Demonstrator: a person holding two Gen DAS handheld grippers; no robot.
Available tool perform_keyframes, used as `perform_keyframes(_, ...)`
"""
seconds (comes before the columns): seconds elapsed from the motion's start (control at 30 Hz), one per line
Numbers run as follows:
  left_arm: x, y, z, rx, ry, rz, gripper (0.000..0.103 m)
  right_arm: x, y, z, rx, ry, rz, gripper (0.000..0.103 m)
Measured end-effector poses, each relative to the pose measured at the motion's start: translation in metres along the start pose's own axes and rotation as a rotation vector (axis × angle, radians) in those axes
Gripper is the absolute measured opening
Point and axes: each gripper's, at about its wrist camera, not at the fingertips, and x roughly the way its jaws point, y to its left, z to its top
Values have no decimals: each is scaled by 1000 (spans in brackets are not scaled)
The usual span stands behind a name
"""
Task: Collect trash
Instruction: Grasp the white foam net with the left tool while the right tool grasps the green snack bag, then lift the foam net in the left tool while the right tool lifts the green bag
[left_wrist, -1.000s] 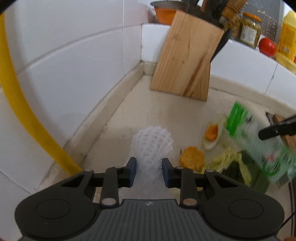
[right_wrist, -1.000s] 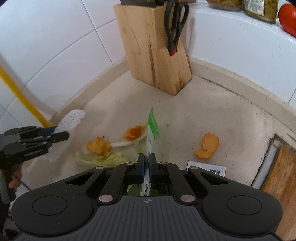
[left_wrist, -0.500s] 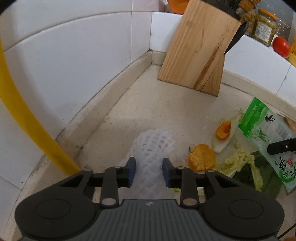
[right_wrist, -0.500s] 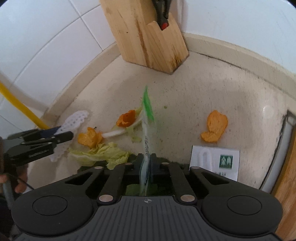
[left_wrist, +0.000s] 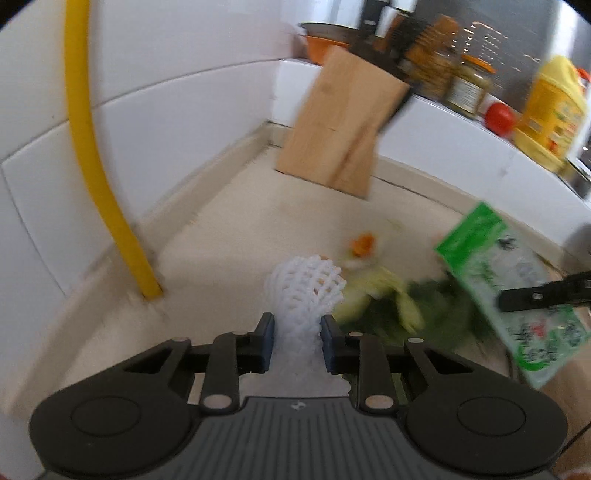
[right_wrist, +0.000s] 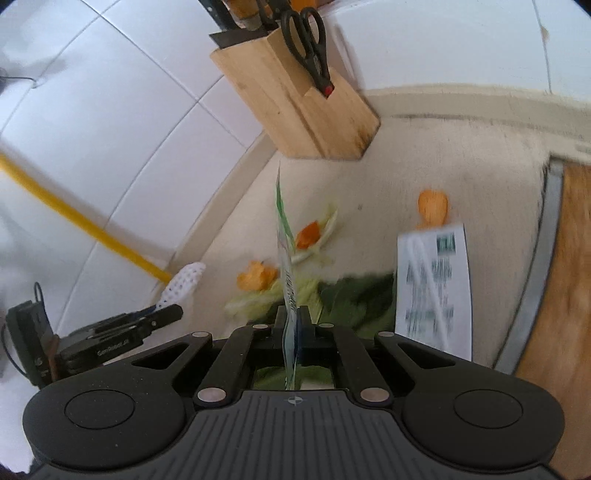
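My left gripper (left_wrist: 297, 343) is shut on a white foam fruit net (left_wrist: 306, 280), which sticks up pinched between the blue pads, off the beige counter. To its right, the right gripper's fingers (left_wrist: 543, 295) clamp a green-and-white plastic packet (left_wrist: 498, 266). In the right wrist view my right gripper (right_wrist: 294, 321) is shut on that packet (right_wrist: 284, 236), seen edge-on. The left gripper (right_wrist: 162, 314) with the net (right_wrist: 184, 280) is at the lower left. Orange peels (right_wrist: 256, 277), pale lettuce scraps (right_wrist: 266, 299), a dark leaf (right_wrist: 354, 295) and a white printed slip (right_wrist: 434, 284) lie on the counter.
A wooden knife block (left_wrist: 340, 136) with scissors (right_wrist: 306, 48) stands in the tiled corner. A yellow pipe (left_wrist: 96, 166) runs down the left wall. Jars, a tomato (left_wrist: 498, 118) and a yellow bottle (left_wrist: 550, 110) sit on the ledge. A wooden board (right_wrist: 561, 258) lies at right.
Both grippers have pulled back from the corner with their loads. The left one has risen with the net. The right one has rolled, so its view of the counter is tilted.
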Motion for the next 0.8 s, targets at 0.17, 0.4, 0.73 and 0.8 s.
perform_keyframes(0.17, -6, -34, -33, 39, 47, -7, 21, -6, 0, -38, -4, 54, 12, 5)
perform_keyframes(0.4, -6, -62, -70, 79, 83, 59, 22, 4, -2, -75, -28, 136, -12, 6)
perform_keyframes(0.73, -3, -80, -86, 218, 37, 215, 59, 14, -6, -87, -78, 162, -25, 25)
perform_keyframes(0.8, 0, -81, -88, 250, 41, 260, 59, 12, -8, -88, -90, 164, -26, 28)
